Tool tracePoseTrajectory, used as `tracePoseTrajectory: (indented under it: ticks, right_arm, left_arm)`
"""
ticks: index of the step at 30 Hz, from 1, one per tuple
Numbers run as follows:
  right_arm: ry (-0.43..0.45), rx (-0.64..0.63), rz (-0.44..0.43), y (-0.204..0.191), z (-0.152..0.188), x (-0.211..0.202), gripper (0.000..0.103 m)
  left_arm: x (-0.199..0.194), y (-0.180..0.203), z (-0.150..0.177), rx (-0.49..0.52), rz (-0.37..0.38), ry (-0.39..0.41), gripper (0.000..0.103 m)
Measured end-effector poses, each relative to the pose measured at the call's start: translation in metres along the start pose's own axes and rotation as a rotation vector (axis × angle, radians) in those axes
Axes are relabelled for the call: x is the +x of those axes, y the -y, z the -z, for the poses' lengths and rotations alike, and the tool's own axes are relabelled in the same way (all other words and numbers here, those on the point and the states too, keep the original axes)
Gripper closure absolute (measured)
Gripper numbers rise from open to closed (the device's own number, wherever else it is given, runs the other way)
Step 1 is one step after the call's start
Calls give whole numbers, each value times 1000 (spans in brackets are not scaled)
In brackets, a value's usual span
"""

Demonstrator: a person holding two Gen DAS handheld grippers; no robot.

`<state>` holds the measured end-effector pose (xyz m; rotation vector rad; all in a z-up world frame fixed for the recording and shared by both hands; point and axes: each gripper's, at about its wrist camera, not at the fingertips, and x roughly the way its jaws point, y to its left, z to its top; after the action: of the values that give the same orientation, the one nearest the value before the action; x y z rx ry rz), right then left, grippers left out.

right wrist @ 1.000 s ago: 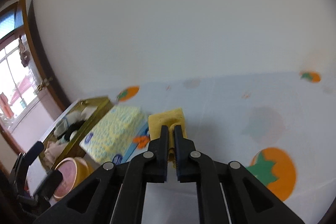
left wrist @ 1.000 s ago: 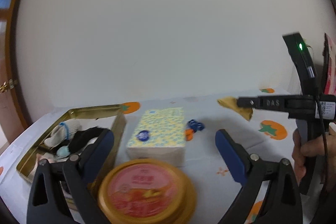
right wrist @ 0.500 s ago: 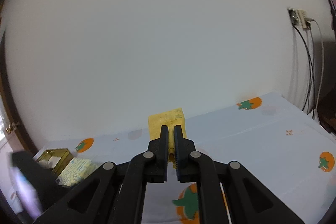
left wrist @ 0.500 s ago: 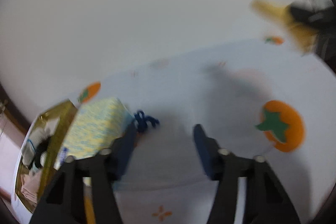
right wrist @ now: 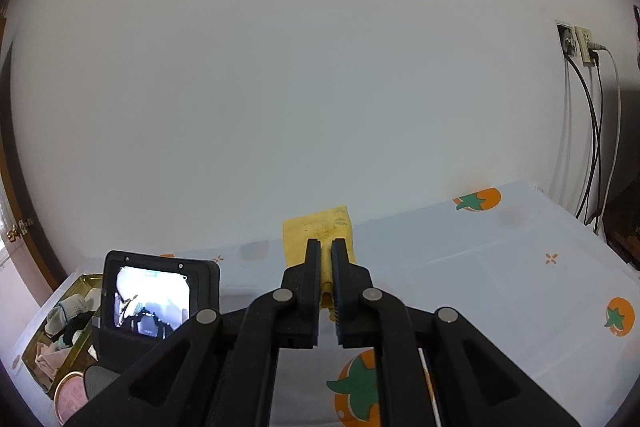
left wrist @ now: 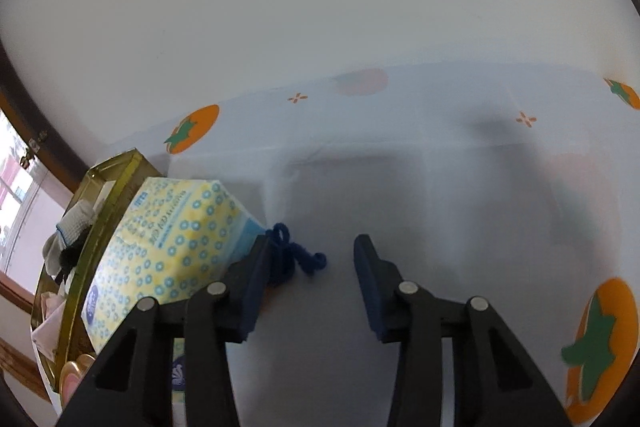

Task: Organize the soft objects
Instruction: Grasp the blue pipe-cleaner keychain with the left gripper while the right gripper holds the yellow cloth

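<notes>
A knot of blue yarn (left wrist: 298, 259) lies on the tablecloth, touching a yellow-patterned tissue pack (left wrist: 172, 239). My left gripper (left wrist: 314, 241) points down over it, its jaws closing. The yarn sits between them against the left finger (left wrist: 256, 267), while the right finger stands apart from it. A gold tin (left wrist: 108, 195) at the left holds socks and cloths. My right gripper (right wrist: 327, 243) is shut on a folded yellow cloth (right wrist: 318, 227), held above the table.
A round pink-lidded tin (right wrist: 70, 393) stands in front of the gold tin (right wrist: 44, 343). The screen (right wrist: 154, 297) on the back of the left tool shows low in the right wrist view. A wall socket (right wrist: 580, 43) with hanging cables is at the right. The tablecloth (left wrist: 460, 207) bears orange fruit prints.
My left gripper swung away from the round tin, came down over the blue yarn, and narrowed its jaws. My right gripper rose and turned right with the yellow cloth in its grip.
</notes>
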<state>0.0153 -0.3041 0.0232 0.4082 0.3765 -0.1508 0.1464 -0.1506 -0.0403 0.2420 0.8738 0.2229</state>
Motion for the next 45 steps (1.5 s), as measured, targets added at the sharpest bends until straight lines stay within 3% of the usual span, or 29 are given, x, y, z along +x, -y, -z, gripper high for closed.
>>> tracePoseTrajectory:
  ticks: [4,5,6,9,14,17,20,22,25,26,31,35,39,45]
  right_arm:
    - [-10,8,2,6,-1,7,97]
    - [-13,11,0,6,-1,7,97]
    - [-14,14,-2,7,-1,8,97]
    - [-9,14,3,8,-1,8,97]
    - [-6,28,12,11,-1,6,97]
    - [6,59,2,17,-2,4,97]
    - [2,77,-3,18,-2,3,97]
    - [-1,83,-10,17,-3,3,97]
    - [4,74,-5,16,-3,2,97]
    - [6,75,-8,17,-3,3,97]
    - [3,74,-8,18,-2,4,97]
    - [0,81,-6,20,-3,5,97]
    - [-2,75,2,18,-3,5,97]
    - [0,77,11,17,-2,3,97]
  left_arm:
    - [2,0,0,-39,25,-7,69]
    - [3,2,0,-42,68,-11,88]
    - [3,4,0,-32,87,-12,94]
    - [-1,8,4,-19,89,-4,97]
    - [-42,29,20,110,99,133,97]
    - [-50,27,18,119,103,145,91]
    - [-48,21,12,130,13,177,90]
    - [-36,11,6,100,-12,145,86]
    - [-19,3,2,63,-51,88,69]
    - [-9,2,2,61,-46,40,54]
    - [-1,2,1,53,-25,29,47]
    - [-1,7,4,82,57,30,78]
    - [-2,11,5,96,56,32,81]
    - [-2,-11,6,-14,241,19,94]
